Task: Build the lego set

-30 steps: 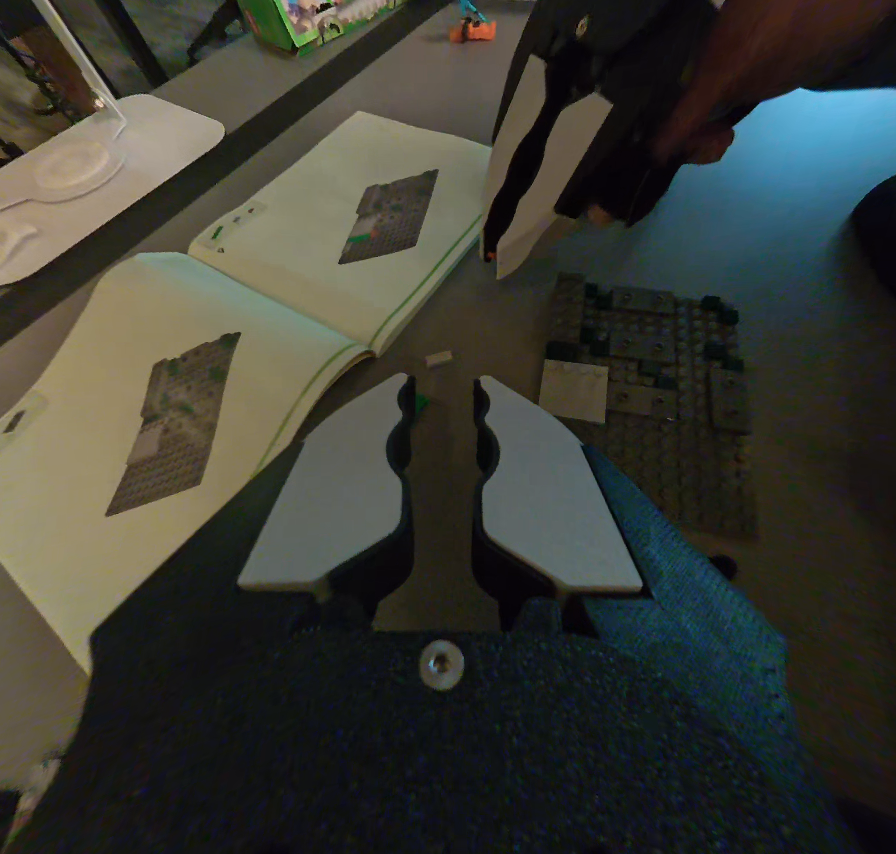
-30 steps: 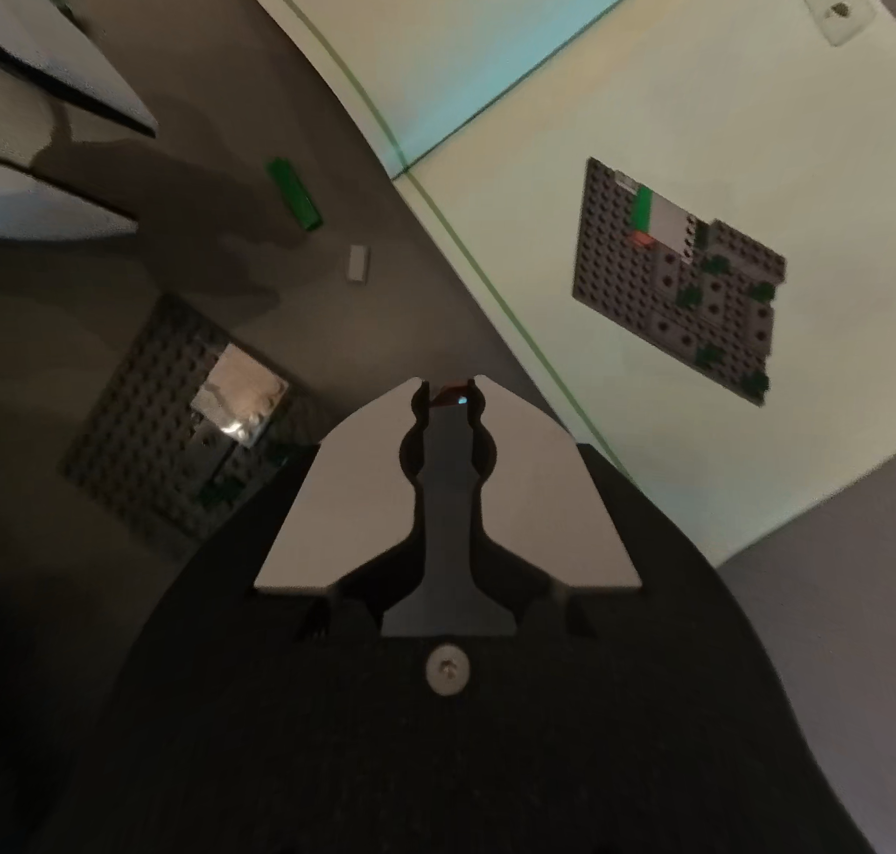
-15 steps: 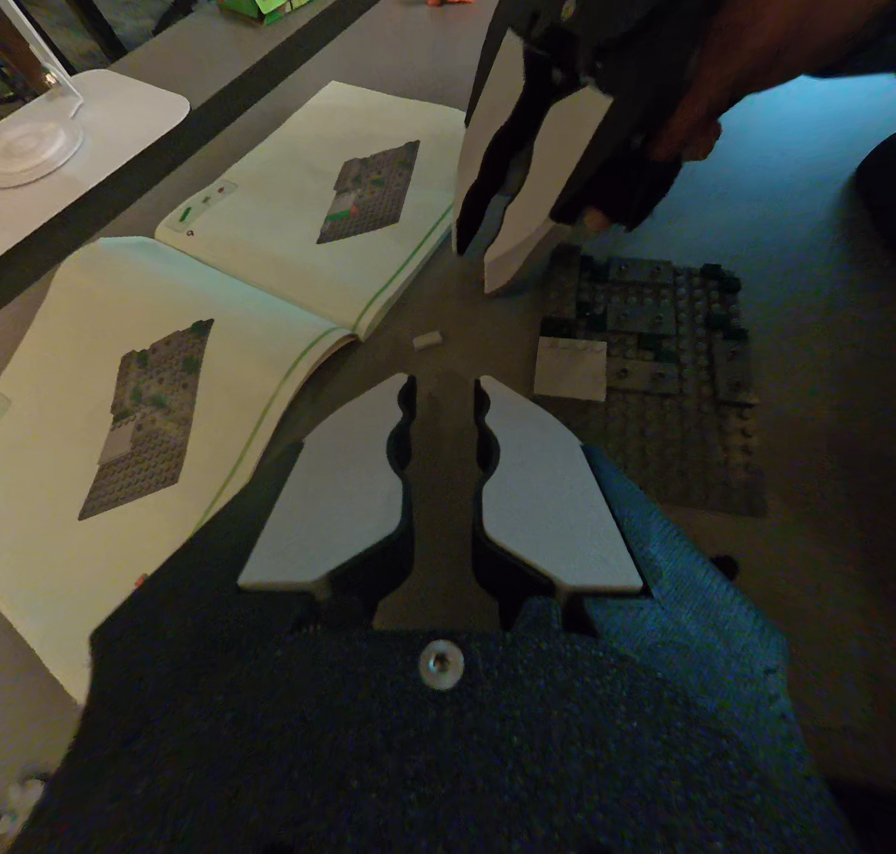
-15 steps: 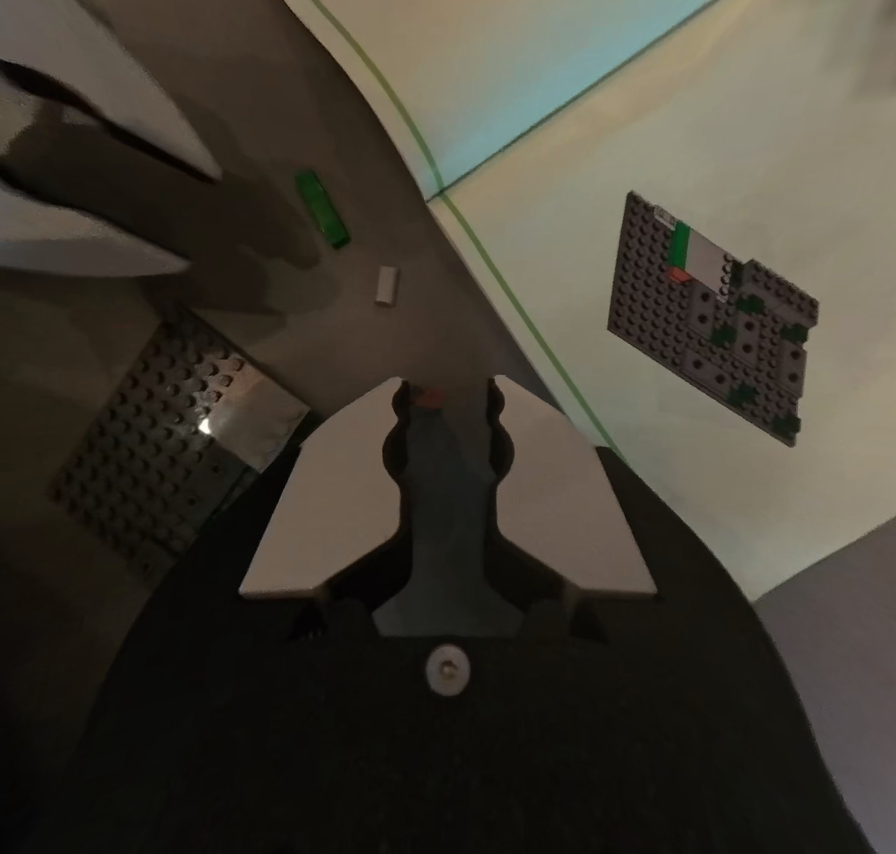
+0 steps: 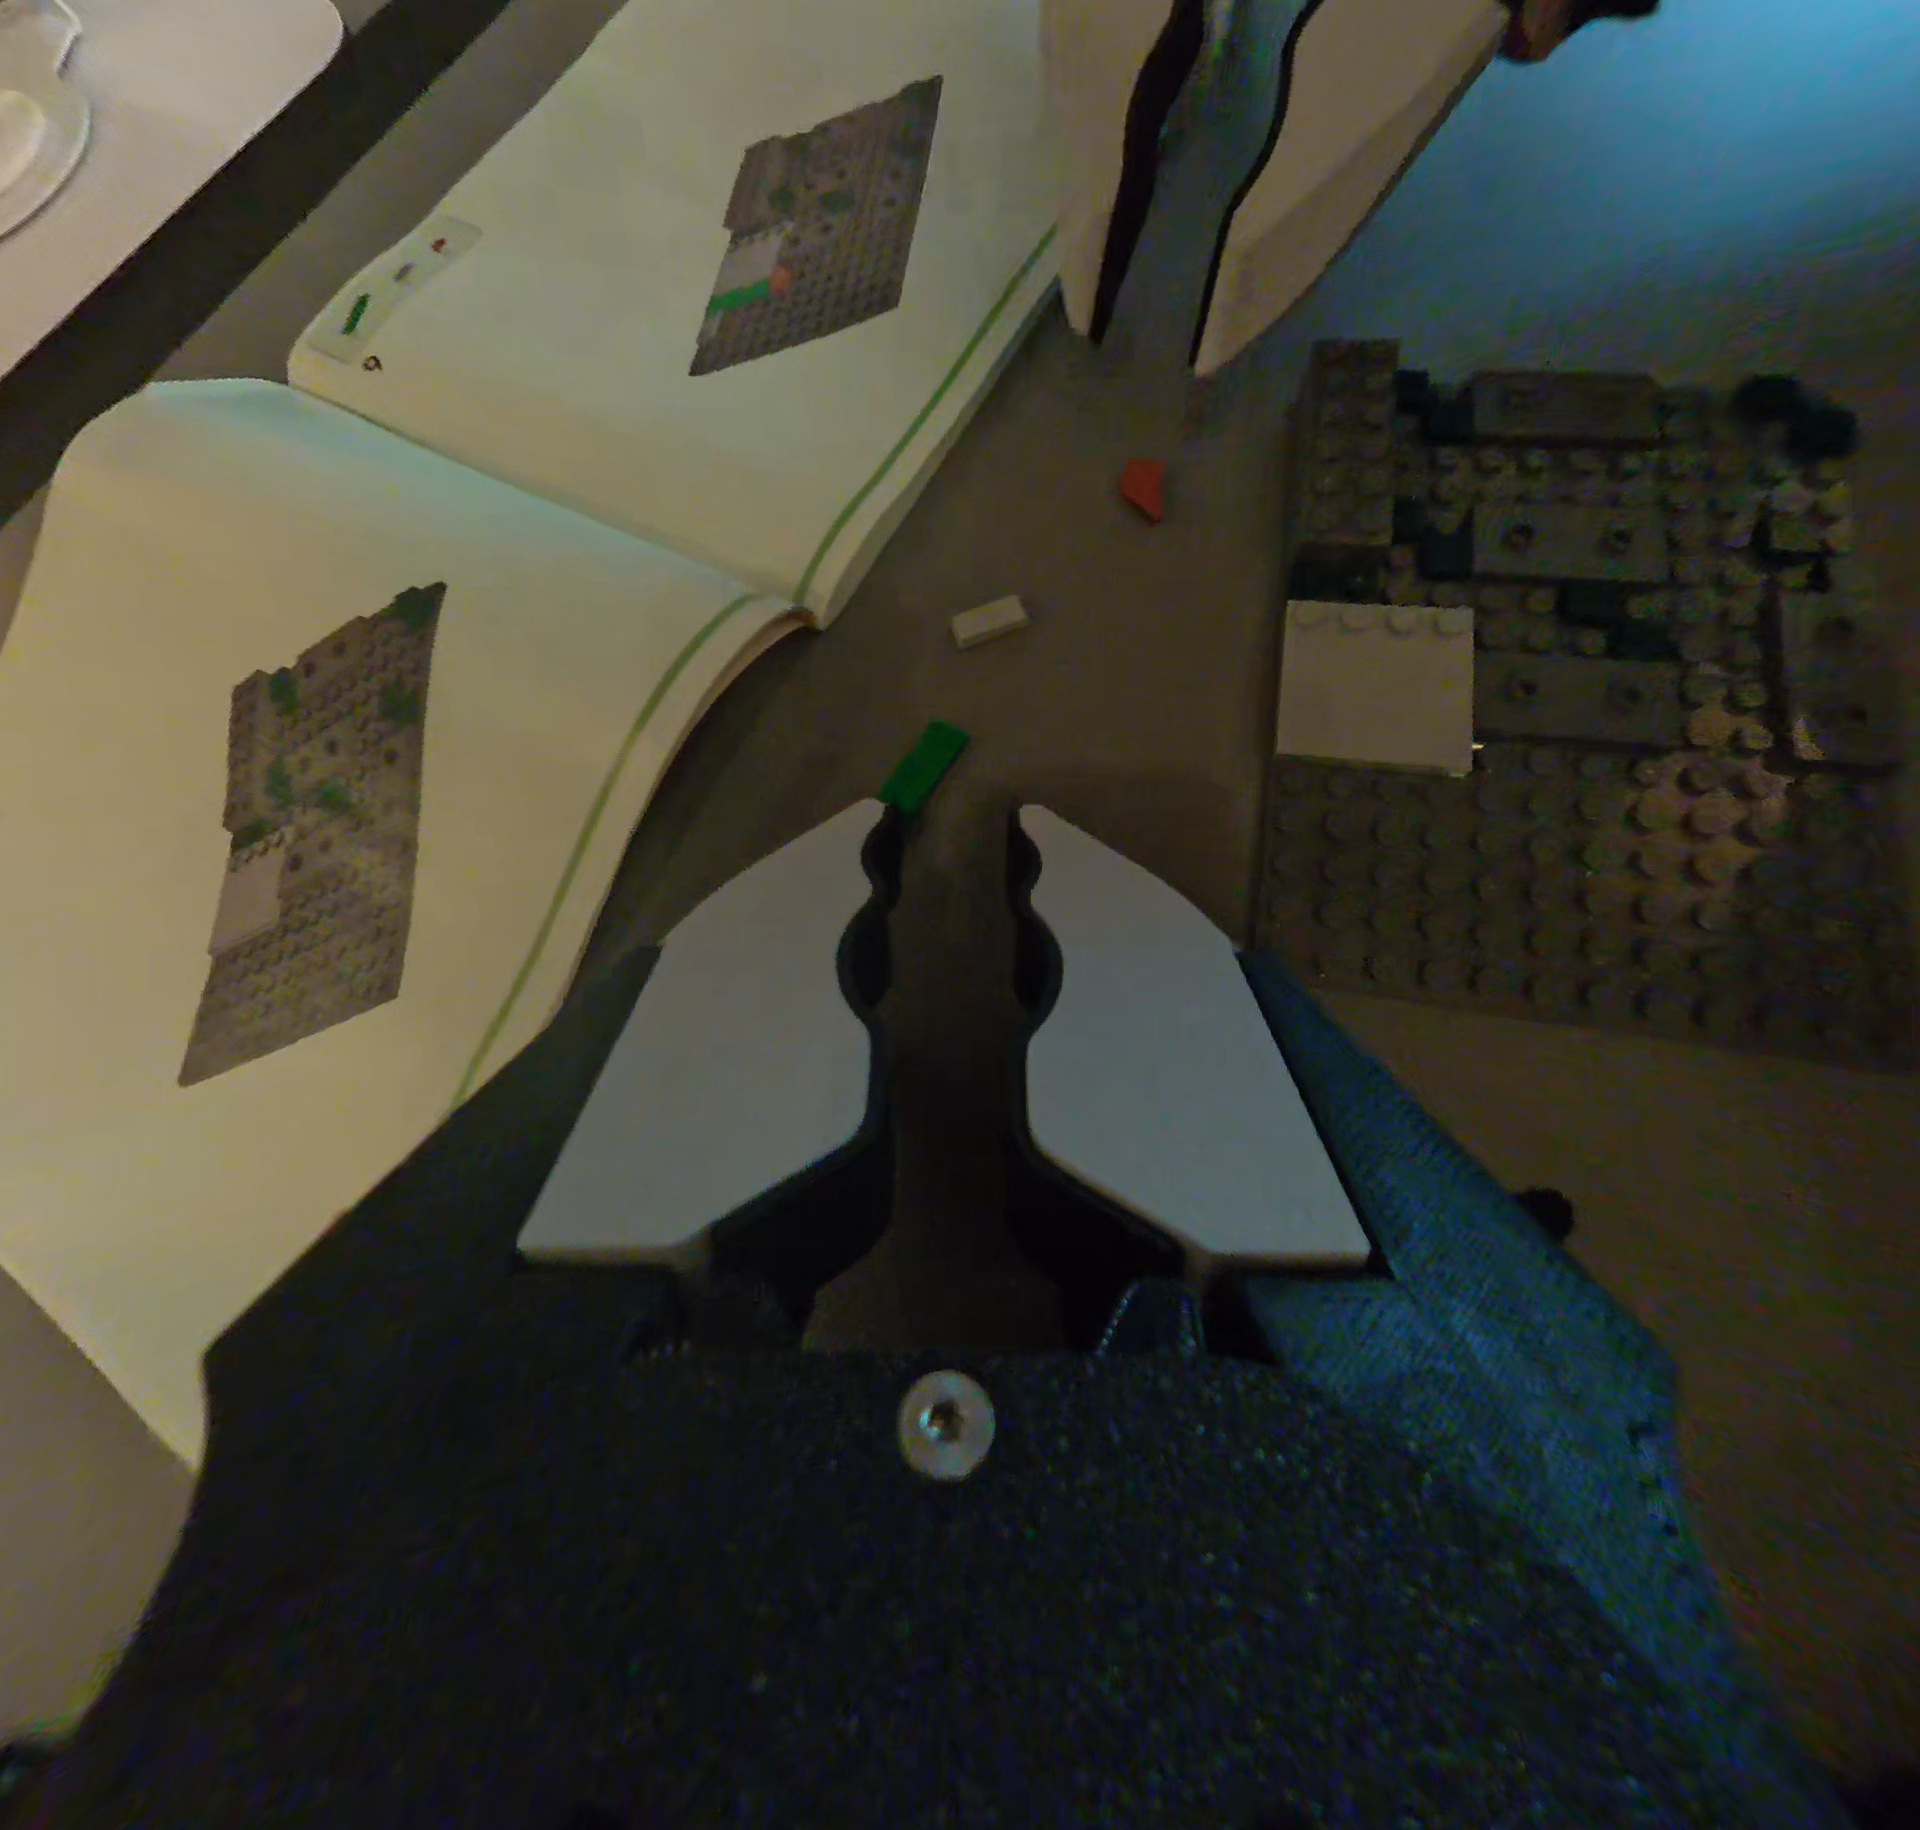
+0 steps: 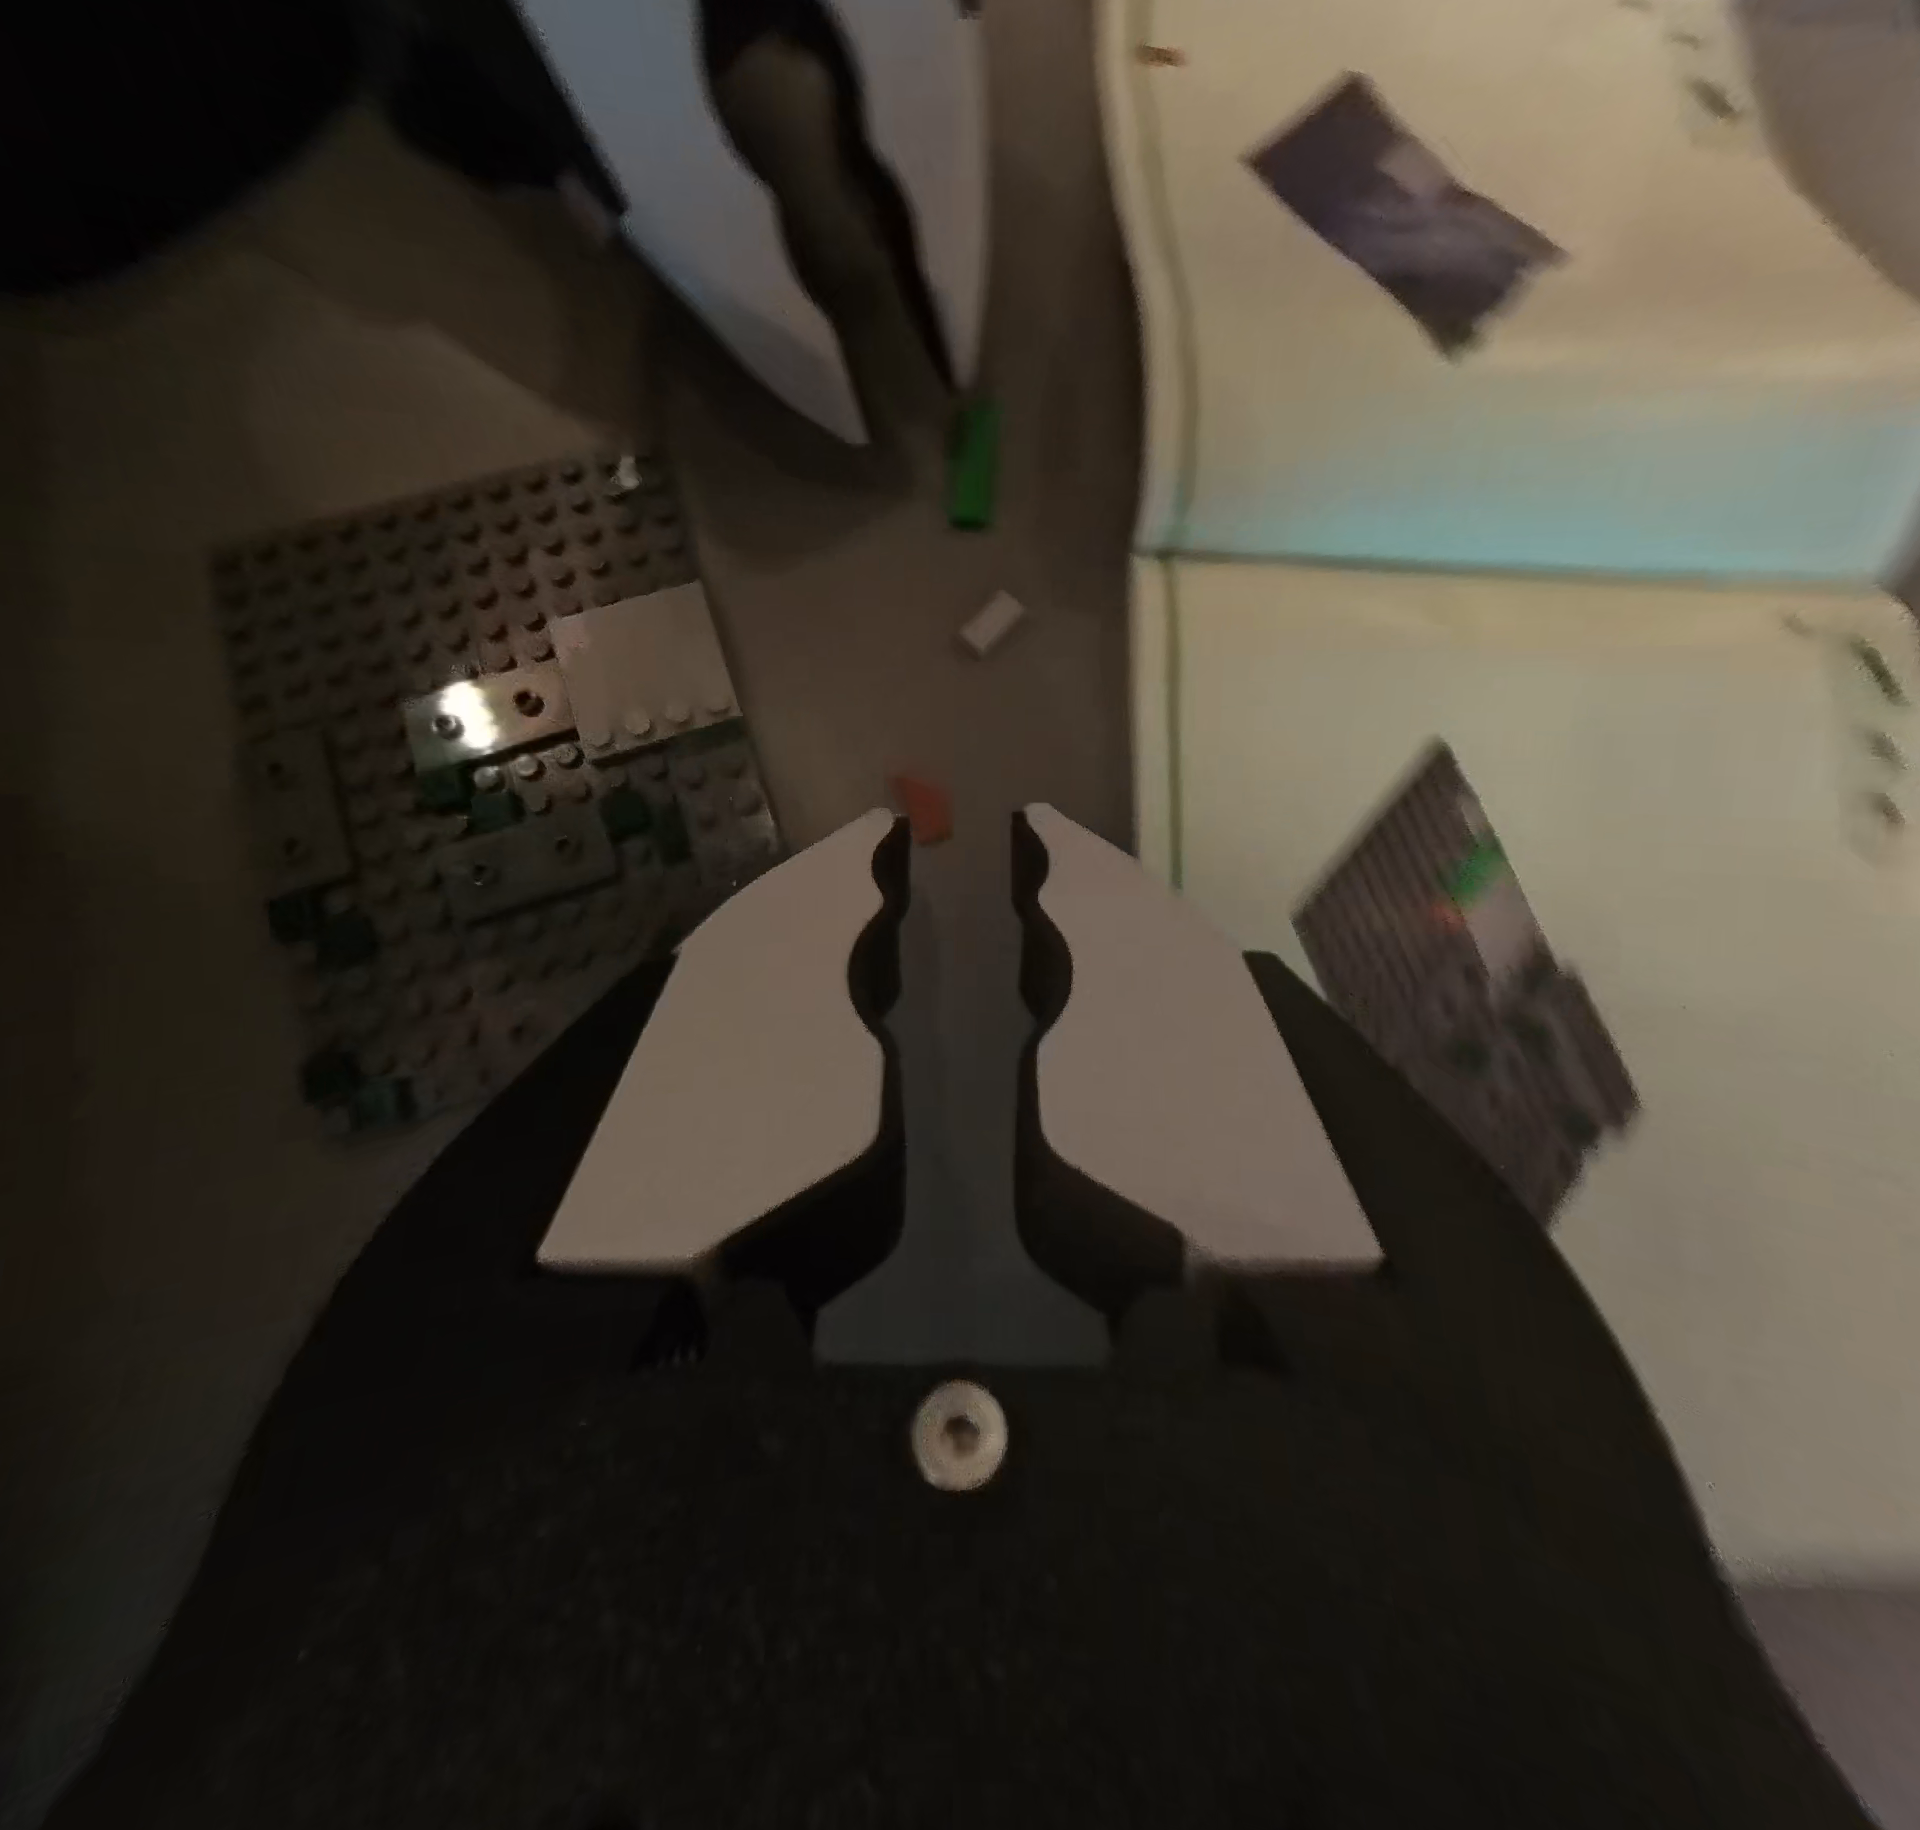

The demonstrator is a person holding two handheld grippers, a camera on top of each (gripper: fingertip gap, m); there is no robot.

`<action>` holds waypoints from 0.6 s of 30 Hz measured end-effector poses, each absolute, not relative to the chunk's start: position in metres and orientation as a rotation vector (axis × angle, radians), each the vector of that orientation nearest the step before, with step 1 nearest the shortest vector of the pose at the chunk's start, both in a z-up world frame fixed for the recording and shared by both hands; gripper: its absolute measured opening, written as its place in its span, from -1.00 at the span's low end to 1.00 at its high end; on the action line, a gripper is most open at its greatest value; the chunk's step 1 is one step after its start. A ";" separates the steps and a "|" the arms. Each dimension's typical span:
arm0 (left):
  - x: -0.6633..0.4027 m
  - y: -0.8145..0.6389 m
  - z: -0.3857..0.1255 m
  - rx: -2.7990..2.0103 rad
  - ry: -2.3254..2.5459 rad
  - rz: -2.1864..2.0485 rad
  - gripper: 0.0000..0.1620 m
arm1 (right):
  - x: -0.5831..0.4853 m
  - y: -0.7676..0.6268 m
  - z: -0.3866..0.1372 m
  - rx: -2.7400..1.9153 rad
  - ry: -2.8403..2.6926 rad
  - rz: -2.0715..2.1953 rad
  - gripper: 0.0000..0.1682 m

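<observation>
Tiles lie loose: green tile [image 5: 924, 764] looks light and slick, so I pinch its long edges; left gripper [image 5: 948, 814] and right gripper [image 6: 956, 816] both gape, empty.

The right wrist view is smeared by motion: the booklet [image 6: 1455, 637] and its printed pictures are too blurred to make out. The left tool's [image 6: 904, 409] upper part is cut off by that view's top edge. In the left wrist view the right tool [image 5: 1143, 352] is cut off at the top, and the green piece's [image 5: 925, 764] near end is hidden behind the left tool [image 5: 951, 814]. The baseplate's [image 5: 1558, 897] dark pieces are too dim to tell apart.
</observation>
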State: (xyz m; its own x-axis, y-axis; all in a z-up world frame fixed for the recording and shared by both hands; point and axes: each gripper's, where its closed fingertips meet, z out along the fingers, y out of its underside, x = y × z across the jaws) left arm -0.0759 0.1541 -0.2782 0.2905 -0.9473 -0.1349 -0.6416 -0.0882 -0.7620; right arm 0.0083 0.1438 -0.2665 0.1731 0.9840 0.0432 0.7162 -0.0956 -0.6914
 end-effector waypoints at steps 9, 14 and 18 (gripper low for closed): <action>-0.086 0.159 -0.284 -1.805 1.545 -0.482 -0.71 | 0.004 0.141 -0.287 -1.820 -1.877 0.643 -0.91; -0.078 0.165 -0.286 -1.780 1.640 -0.551 -0.70 | 0.013 0.145 -0.286 -1.763 -1.984 0.669 -0.92; -0.072 0.166 -0.287 -1.768 1.733 -0.607 -0.72 | 0.019 0.144 -0.287 -1.740 -2.050 0.666 -0.92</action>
